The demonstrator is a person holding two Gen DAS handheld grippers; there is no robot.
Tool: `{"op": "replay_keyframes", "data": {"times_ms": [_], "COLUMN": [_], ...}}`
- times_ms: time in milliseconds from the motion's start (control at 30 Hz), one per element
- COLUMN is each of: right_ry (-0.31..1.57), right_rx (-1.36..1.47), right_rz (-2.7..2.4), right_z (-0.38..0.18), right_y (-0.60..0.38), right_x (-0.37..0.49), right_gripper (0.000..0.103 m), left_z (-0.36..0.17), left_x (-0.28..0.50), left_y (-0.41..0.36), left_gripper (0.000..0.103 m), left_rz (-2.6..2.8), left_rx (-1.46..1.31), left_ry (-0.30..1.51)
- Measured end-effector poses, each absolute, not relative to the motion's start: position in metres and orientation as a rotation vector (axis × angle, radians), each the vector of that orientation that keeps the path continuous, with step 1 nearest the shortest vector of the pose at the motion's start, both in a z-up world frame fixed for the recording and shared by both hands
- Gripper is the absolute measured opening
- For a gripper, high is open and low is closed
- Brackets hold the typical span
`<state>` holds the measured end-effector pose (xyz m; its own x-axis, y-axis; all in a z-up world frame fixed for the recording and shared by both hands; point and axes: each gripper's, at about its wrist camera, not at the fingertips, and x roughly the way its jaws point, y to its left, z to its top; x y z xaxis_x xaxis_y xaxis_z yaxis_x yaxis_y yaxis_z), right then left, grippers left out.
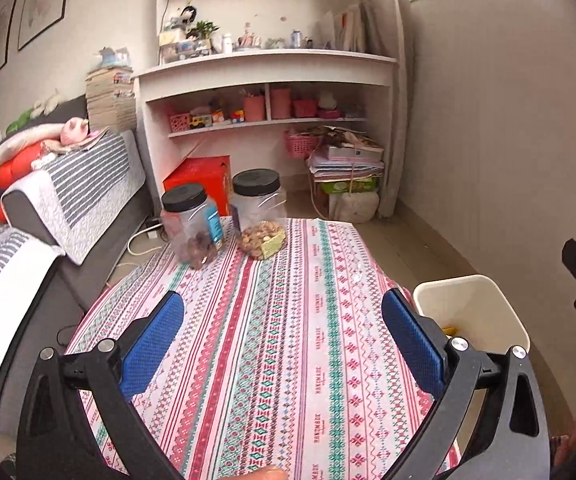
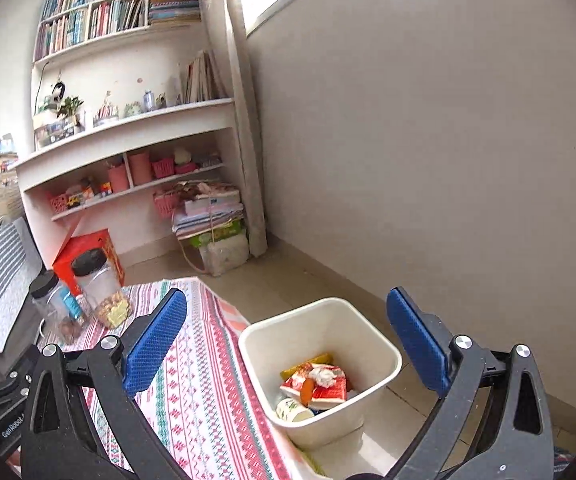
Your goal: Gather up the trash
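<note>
1. Your left gripper (image 1: 282, 332) hangs over the patterned worktop (image 1: 272, 360), jaws spread wide and empty.
2. Your right gripper (image 2: 286, 330) is equally wide, empty.
3. The trash (image 2: 314, 386), seemingly wrappers and a cup, lies in the white bin (image 2: 372, 332) beside the worktop.

Table in patterned cloth (image 1: 288, 340), two black-lidded jars (image 1: 192, 224) at far end, white bin (image 2: 320, 336) on floor beside.

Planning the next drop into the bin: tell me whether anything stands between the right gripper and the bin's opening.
Nothing visible does. The right gripper stands open and empty above the white bin, whose top is uncovered, with wrappers already inside. The table edge lies beside the bin, not over it.
</note>
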<state>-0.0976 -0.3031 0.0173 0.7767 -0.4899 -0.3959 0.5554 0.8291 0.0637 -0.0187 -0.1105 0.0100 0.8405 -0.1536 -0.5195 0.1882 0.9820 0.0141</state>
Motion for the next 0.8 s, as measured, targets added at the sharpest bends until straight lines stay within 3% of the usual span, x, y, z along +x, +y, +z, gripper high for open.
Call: {"op": "replay_keyframes", "data": {"times_ms": [367, 800], "right_ry": [0.478, 0.542], "right_rx": [0.078, 0.089], "right_rz": [-0.435, -0.361], "right_z": [-0.018, -0.029], "right_y": [-0.237, -0.217], "right_x": [-0.058, -0.04], "right_gripper": [0.096, 0.096], "left_z": [-0.018, -0.026], "left_x": [-0.001, 0.006], "left_y": [-0.05, -0.032], "left_gripper": [0.096, 0.096], "left_rz": [-0.109, -0.059], "left_rx": [-0.017, -0.036], "left_ry": [0.624, 0.649]}}
